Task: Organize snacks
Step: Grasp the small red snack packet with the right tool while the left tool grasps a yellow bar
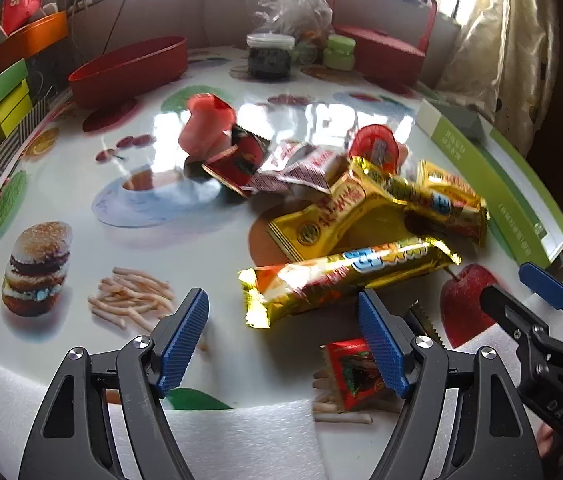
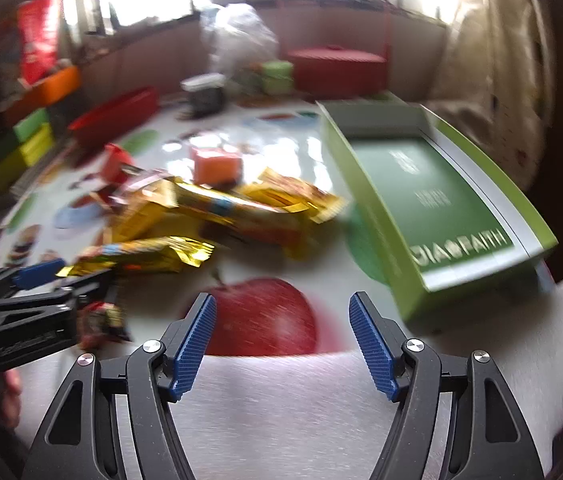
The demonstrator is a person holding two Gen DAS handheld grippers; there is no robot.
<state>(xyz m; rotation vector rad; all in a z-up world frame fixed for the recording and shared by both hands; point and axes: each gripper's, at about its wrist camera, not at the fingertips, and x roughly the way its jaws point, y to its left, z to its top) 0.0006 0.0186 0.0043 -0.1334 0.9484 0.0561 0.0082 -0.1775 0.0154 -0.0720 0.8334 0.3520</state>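
A heap of snacks lies mid-table: gold bar wrappers (image 1: 345, 276) (image 2: 153, 256), several small red packets (image 1: 237, 160), a pink jelly cup (image 1: 205, 126) and a red-lidded cup (image 1: 375, 148). My left gripper (image 1: 281, 304) is open just short of the nearest gold bar, nothing between its fingers. A small red packet (image 1: 351, 372) lies by its right finger. My right gripper (image 2: 281, 308) is open and empty over a printed apple (image 2: 261, 316). The green box lid (image 2: 433, 196) (image 1: 493, 184) lies to the right of the heap. The right wrist view is motion-blurred.
A red oval tray (image 1: 129, 68) sits back left, with a dark jar (image 1: 269, 56), green tubs (image 1: 339, 52), a plastic bag (image 1: 285, 0) and a red box (image 1: 385, 52) behind. Coloured boxes (image 1: 5, 92) line the left edge. White foam sheet (image 1: 241, 436) covers the near edge.
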